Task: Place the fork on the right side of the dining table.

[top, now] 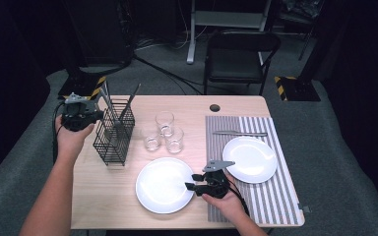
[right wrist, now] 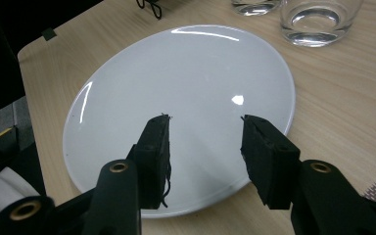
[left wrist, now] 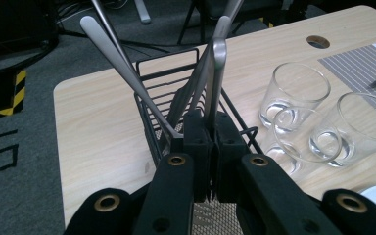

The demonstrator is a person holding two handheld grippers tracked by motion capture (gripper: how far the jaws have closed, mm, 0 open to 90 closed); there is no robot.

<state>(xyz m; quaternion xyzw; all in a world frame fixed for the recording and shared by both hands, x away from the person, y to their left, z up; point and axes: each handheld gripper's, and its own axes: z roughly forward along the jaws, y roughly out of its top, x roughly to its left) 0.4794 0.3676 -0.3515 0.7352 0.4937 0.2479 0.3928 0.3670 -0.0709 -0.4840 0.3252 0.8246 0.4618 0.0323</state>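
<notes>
Left gripper view has my left gripper (left wrist: 211,132) pinching the flat metal handle of a utensil (left wrist: 217,73) that stands in the black wire caddy (left wrist: 152,105), its jaws pressed onto the handle, with another utensil handle (left wrist: 120,56) leaning toward 11 o'clock and three empty glasses (left wrist: 301,112) off at 3 o'clock. My right gripper (right wrist: 205,147) hangs spread over the near edge of the white plate (right wrist: 176,73) with nothing between its jaws, and from the high view that plate (top: 163,184) lies on bare wood at 6 o'clock of the glasses (top: 165,132), while a second plate (top: 251,158) and a knife (top: 239,133) sit on the striped placemat (top: 270,196) at 3 o'clock
</notes>
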